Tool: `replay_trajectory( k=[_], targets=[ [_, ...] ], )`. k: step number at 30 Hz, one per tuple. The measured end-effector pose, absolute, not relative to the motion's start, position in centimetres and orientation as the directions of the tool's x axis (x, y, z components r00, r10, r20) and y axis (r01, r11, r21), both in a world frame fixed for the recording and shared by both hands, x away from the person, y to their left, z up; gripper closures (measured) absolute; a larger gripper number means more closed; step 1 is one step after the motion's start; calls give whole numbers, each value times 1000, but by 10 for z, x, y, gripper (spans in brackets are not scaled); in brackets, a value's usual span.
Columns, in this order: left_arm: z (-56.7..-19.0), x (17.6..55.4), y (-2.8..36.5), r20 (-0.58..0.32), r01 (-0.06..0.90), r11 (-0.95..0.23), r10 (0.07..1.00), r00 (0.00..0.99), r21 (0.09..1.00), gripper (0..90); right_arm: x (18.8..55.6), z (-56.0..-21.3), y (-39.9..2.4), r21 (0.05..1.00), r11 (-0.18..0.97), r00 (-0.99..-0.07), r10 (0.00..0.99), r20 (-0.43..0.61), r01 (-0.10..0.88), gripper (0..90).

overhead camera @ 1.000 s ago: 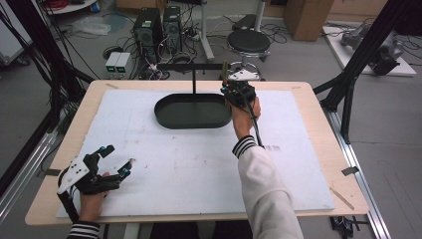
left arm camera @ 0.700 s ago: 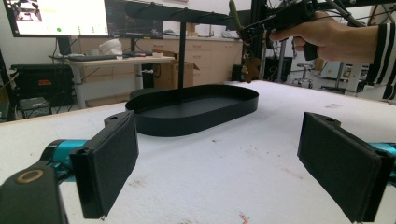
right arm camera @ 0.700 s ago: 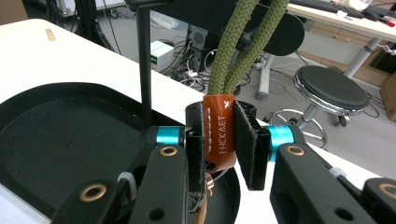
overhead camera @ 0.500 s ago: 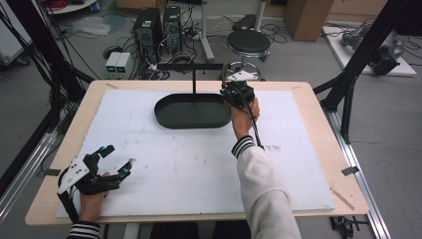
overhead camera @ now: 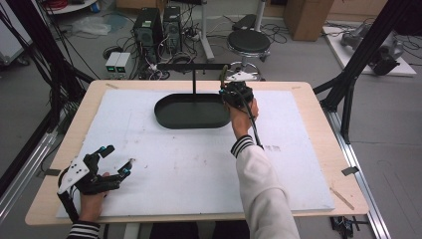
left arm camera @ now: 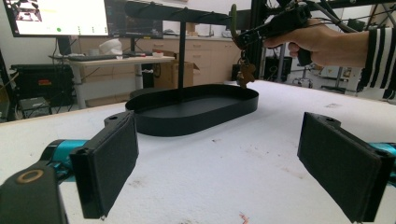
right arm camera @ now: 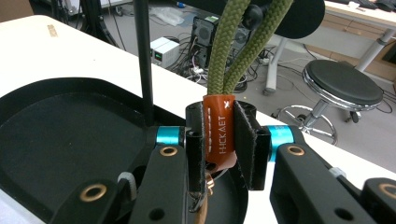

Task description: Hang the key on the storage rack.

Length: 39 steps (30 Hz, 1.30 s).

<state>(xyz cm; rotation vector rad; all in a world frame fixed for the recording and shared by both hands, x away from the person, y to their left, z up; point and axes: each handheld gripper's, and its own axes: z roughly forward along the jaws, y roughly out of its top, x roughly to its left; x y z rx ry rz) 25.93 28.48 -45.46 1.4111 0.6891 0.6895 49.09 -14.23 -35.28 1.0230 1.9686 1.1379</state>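
My right gripper (overhead camera: 233, 92) is shut on the orange tag (right arm camera: 218, 133) of a keychain, held above the right end of the black oval tray (overhead camera: 185, 110). The keychain's green rope loop (right arm camera: 225, 51) rises to the right end of the stand's crossbar (overhead camera: 194, 66), one strand on each side of the bar's tip. A brown charm (left arm camera: 244, 73) dangles below the jaws. My left gripper (overhead camera: 118, 156) rests open on the white mat near the front left corner, with nothing between its pads (left arm camera: 112, 156).
The stand's thin post (right arm camera: 144, 60) rises from the tray just left of my right gripper. A white mat (overhead camera: 199, 164) covers most of the wooden table. Beyond the far edge are a stool (overhead camera: 248, 42), computers and cables.
The right gripper has drifted very slightly left along the crossbar's end. The left gripper has not moved.
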Motion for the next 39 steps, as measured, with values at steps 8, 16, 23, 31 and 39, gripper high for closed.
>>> replay_trajectory(
  k=[8,16,23,31,39],
  targets=[
    [-455,259,285,-19,-20,40,776,630,999,128,496,-355,-139,891,319,-499,857,-127,322,751],
    [-455,259,285,-17,-21,40,776,630,999,129,497,-356,-139,879,334,-511,850,-126,340,751],
    [-455,259,285,-18,-21,40,776,630,999,129,497,-352,-136,883,336,-507,852,-135,328,751],
    [-455,259,285,-19,-21,41,776,631,999,129,504,-354,-139,877,323,-502,857,-112,355,750],
    [-455,259,285,-19,-21,41,775,631,999,129,508,-357,-142,882,299,-512,855,-78,365,741]
  ],
)
